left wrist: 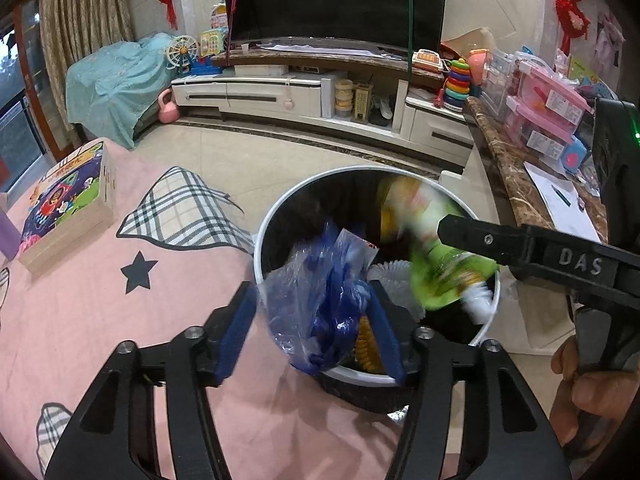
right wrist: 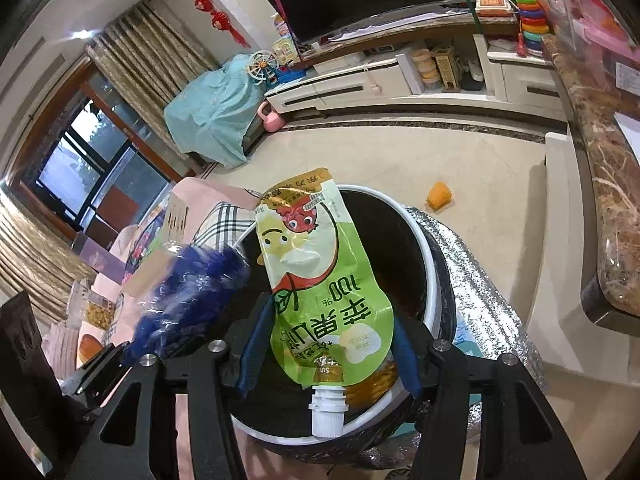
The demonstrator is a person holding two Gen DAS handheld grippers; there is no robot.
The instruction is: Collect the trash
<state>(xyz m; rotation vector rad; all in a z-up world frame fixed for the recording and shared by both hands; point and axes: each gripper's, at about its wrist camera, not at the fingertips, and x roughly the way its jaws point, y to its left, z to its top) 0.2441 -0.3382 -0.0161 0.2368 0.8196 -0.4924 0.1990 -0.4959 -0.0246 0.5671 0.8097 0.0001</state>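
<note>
A living room stretches behind the scene, with a dark television (left wrist: 336,0) on a long white cabinet, toys along a marbled counter (left wrist: 504,160) and a pale tiled floor. In the foreground a pink cloth (left wrist: 100,304) with checked patches covers the tabletop, and a boxed puzzle (left wrist: 68,208) lies on it at the left. Beside the cloth stands a round black trash bin (left wrist: 260,240) with a white rim.

The left gripper (left wrist: 316,324) hangs over the near rim of the bin. Its jaws stand apart, and a crumpled blue plastic bag (left wrist: 324,292) sits between the blue pads (left wrist: 236,328), blurred, over the bin's mouth; the left pad is clear of it, while contact with the right pad cannot be told.

The right gripper (right wrist: 328,344) points down into the same bin from the other side. Its jaws are spread, and a green juice pouch (right wrist: 320,280) lies between them above the opening, with gaps visible at both pads. The pouch's long axis runs away from the camera: its white screw cap (right wrist: 328,412) points back toward the gripper, its gold-edged bottom toward the bin's far rim. In the left wrist view the pouch is motion-blurred.
</note>
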